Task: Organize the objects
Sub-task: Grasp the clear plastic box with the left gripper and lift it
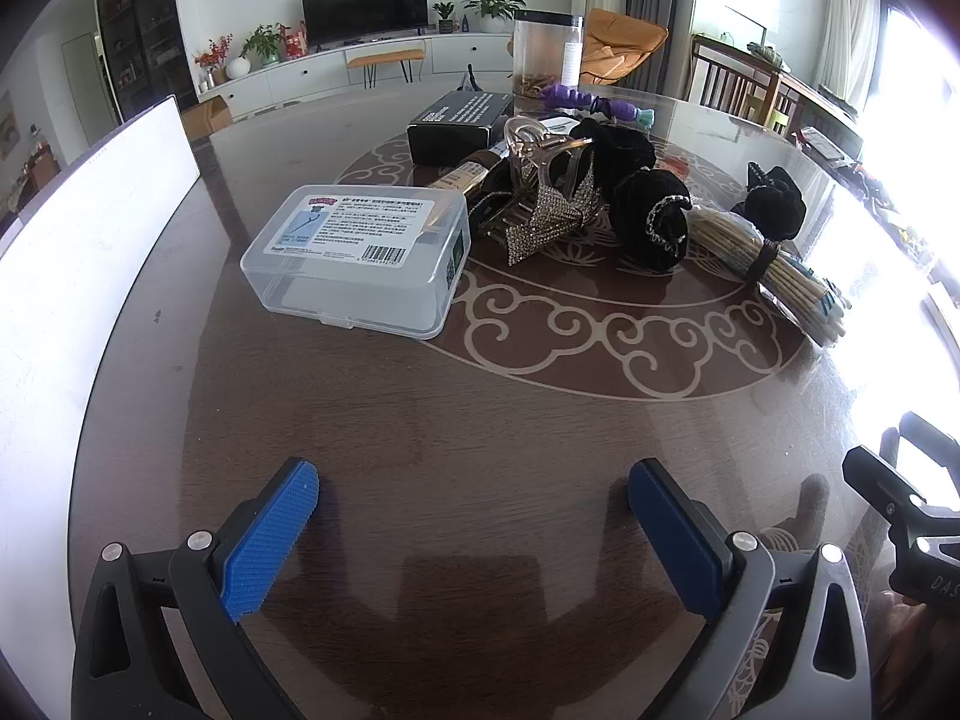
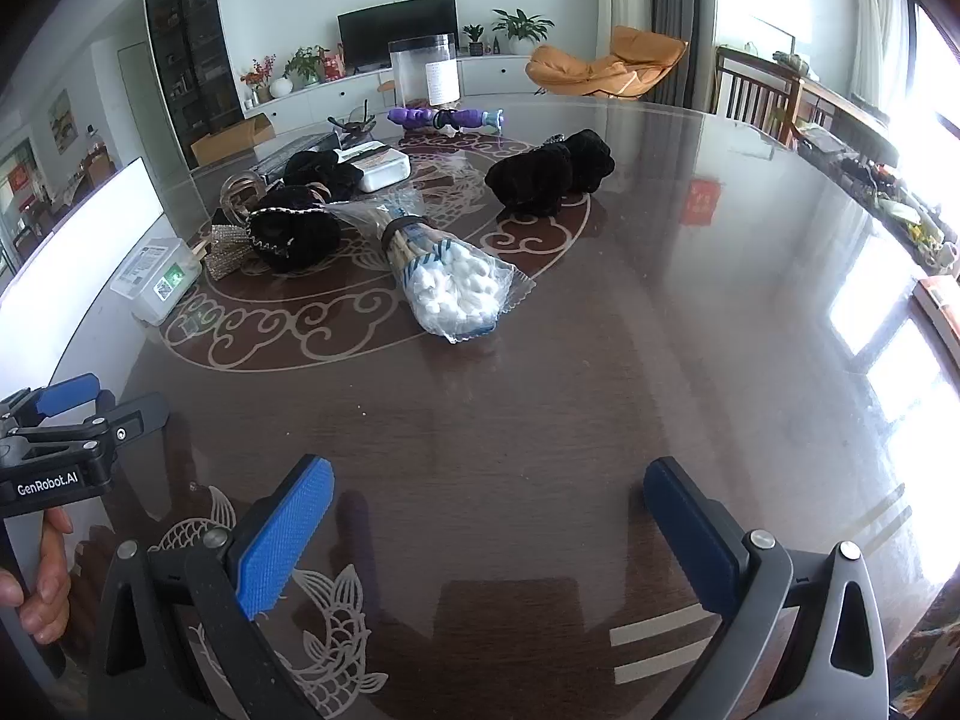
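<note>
We are over a big dark table [image 1: 480, 420] with pale scrollwork, filling most of both views. Along the left edge of both views stands a white board [image 1: 90, 252], upright at the table's side.

At centre left of the left wrist view sits a clear plastic box [image 1: 360, 258] with a printed label on its lid, shut and flat on the table. Just right of it we have a pile: black velvet scrunchies [image 1: 636, 180], a sparkly bow clip [image 1: 549, 219] leaning against them, and a black carton [image 1: 459, 126] behind. Further right lies a bag of cotton swabs [image 2: 447, 276], at the centre of the right wrist view with its fluffy tips towards us. One more black scrunchie [image 2: 549, 174] rests apart, upper centre of that view. At the back stands a clear jar [image 2: 426, 72] with a dark lid, and a purple toy [image 2: 444, 117] lies in front of it.

Low in its own view, our left gripper [image 1: 474, 504] is spread wide, blue pads apart, nothing between them, only bare table below. Our right gripper [image 2: 489, 507] is likewise released and empty, well short of the swabs. A person's fingers [image 2: 42, 576] grip the left handle at the lower left edge.
</note>
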Action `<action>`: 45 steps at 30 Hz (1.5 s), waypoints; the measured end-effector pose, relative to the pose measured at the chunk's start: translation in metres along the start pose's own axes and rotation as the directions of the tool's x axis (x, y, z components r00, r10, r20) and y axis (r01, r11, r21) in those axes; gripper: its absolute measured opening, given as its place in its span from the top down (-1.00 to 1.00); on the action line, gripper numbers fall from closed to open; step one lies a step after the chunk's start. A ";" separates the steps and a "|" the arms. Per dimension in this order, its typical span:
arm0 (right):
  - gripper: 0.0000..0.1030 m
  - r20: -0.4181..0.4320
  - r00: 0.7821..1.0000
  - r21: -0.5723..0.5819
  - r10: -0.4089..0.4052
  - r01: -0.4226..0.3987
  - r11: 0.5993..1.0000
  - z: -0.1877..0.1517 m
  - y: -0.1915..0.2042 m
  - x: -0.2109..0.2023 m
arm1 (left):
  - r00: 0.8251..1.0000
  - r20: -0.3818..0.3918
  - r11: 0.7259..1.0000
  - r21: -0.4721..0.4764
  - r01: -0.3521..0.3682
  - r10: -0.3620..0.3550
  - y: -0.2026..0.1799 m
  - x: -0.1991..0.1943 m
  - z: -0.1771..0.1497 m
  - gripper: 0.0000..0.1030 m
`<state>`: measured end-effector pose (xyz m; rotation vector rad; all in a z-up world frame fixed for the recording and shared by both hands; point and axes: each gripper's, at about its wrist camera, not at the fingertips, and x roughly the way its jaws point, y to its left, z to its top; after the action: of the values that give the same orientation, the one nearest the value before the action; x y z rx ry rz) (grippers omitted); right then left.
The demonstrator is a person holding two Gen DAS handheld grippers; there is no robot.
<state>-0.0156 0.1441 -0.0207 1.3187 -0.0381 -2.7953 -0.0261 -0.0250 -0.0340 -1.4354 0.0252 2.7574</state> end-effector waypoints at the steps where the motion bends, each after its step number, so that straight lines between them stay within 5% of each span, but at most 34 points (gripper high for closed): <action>1: -1.00 0.000 1.000 0.000 -0.001 0.001 1.000 0.000 0.000 0.001 | 1.000 0.000 1.000 0.000 0.000 0.000 0.000 0.000 0.000 -1.00; 26: -1.00 -0.008 1.000 -0.025 -0.023 0.023 0.999 0.000 0.002 0.003 | 0.999 -0.030 0.999 -0.027 -0.029 0.028 0.009 -0.002 -0.002 -1.00; 32: -1.00 -0.009 1.000 -0.028 -0.025 0.025 0.999 0.000 0.001 0.004 | 0.999 0.027 0.980 -0.196 -0.012 0.017 0.043 -0.017 0.058 -1.00; 35: -1.00 -0.012 0.999 -0.033 -0.032 0.032 0.999 0.000 0.002 0.004 | 0.999 -0.016 0.955 -0.293 -0.041 0.038 0.055 0.000 0.099 -1.00; 41: -1.00 -0.012 0.999 -0.032 -0.035 0.035 0.999 0.000 0.002 0.005 | 0.975 -0.148 0.948 -0.249 -0.200 0.167 0.048 0.051 0.128 -1.00; 45: -1.00 -0.014 0.999 -0.033 -0.041 0.040 0.999 0.000 0.003 0.006 | 0.973 -0.150 0.954 -0.217 -0.206 0.176 0.054 0.046 0.113 -1.00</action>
<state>-0.0194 0.1406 -0.0246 1.3474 0.0346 -2.8066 -0.1472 -0.0749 -0.0071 -1.7554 -0.1693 2.8949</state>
